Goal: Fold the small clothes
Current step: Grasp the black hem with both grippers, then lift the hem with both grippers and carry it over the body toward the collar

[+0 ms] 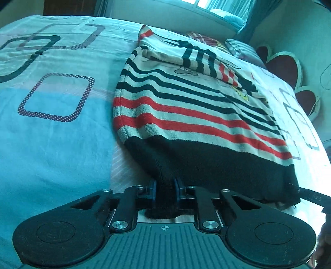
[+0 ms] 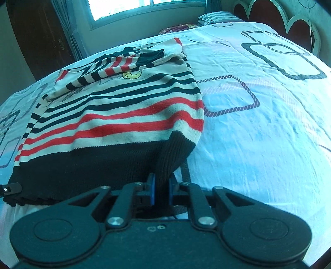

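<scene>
Striped sweater (image 1: 186, 115) lay flat on the patterned bedsheet (image 1: 51, 134), sleeves folded across its chest. Left gripper (image 1: 164, 189) pinched one corner of its black hem; right gripper (image 2: 161, 189) clamped the other corner.

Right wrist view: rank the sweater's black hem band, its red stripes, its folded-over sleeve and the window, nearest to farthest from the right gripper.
From the right gripper:
1. Black hem band, pinched in the jaws at the sweater's near right corner.
2. Red stripes, just beyond the band, centre-left.
3. Folded-over sleeve, lying across the sweater's far part, upper left.
4. Window, past the bed, top of view.
</scene>
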`<action>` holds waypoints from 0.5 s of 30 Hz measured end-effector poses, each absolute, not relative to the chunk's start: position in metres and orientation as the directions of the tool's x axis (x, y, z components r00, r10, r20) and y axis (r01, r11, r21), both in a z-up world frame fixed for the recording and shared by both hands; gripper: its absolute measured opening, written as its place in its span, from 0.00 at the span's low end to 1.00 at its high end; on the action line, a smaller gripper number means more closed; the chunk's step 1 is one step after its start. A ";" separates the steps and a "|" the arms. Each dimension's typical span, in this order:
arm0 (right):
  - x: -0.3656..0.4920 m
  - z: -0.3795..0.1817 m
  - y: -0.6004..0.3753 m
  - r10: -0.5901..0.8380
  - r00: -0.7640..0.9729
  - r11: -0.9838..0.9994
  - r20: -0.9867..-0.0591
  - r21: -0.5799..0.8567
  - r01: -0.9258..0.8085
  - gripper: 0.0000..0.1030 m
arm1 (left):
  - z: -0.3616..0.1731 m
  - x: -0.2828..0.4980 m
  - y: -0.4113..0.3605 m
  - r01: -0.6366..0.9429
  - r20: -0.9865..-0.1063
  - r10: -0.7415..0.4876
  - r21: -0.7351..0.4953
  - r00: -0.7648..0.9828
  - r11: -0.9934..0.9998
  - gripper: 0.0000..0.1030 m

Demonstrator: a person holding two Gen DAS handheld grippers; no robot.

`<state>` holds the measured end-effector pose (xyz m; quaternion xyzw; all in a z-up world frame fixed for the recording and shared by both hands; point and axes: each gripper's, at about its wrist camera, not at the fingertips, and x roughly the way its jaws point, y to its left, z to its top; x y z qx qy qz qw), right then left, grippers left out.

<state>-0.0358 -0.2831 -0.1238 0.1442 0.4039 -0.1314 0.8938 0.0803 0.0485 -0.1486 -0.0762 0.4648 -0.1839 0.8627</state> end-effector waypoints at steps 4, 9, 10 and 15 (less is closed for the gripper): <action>-0.039 -0.116 -0.286 -0.109 0.664 0.915 -0.739 0.187 0.359 0.11 | -0.139 0.082 0.049 0.278 -0.739 -0.428 -0.327 0.520 0.903 0.12; -0.038 -0.090 -0.294 -0.097 0.727 0.905 -0.680 0.243 0.348 0.10 | -0.109 0.093 0.042 0.326 -0.666 -0.464 -0.332 0.583 0.885 0.12; -0.035 -0.084 -0.296 -0.094 0.741 0.904 -0.665 0.255 0.343 0.10 | -0.103 0.098 0.040 0.334 -0.652 -0.472 -0.335 0.593 0.881 0.12; -0.001 -0.053 -0.308 -0.067 0.798 0.904 -0.598 0.302 0.303 0.10 | -0.069 0.136 0.026 0.364 -0.578 -0.485 -0.321 0.656 0.874 0.12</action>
